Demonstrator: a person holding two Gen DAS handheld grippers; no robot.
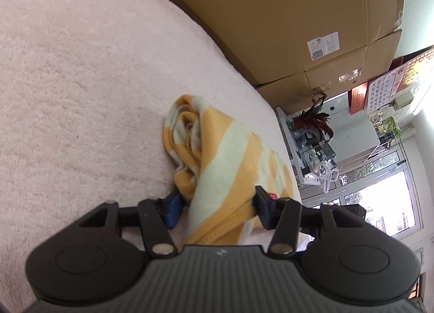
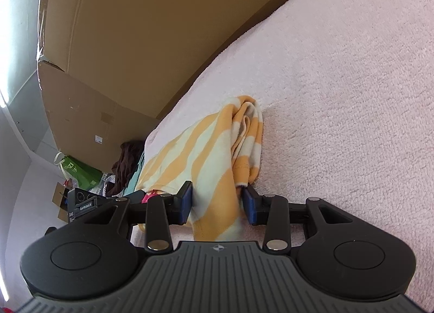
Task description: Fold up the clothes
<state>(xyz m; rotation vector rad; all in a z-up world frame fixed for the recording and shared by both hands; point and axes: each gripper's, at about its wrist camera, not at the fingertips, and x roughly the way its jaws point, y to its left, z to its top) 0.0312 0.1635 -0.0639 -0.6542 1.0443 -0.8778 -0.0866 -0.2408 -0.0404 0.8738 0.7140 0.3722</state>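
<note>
A yellow and white striped garment (image 1: 217, 155) lies bunched on the pale fleecy bed cover (image 1: 81, 82), near its edge. My left gripper (image 1: 218, 208) straddles the near end of the bundle. Its jaws stand wide apart, so it is open, with the cloth lying loosely between the blue pads (image 1: 173, 211). In the right wrist view the same garment (image 2: 217, 150) runs between the fingers of my right gripper (image 2: 218, 204). Those jaws are closer together and press the cloth from both sides. The garment's end nearest each camera is hidden behind the gripper bodies.
A large cardboard box (image 1: 284, 15) stands along the far side of the bed cover (image 2: 352, 96). Past the bed edge are a shelf of clutter (image 1: 314, 145), a wall calendar (image 1: 388, 88) and a window (image 1: 379, 196). On the other side lie a green bag (image 2: 81, 172) and dark clothes (image 2: 127, 164).
</note>
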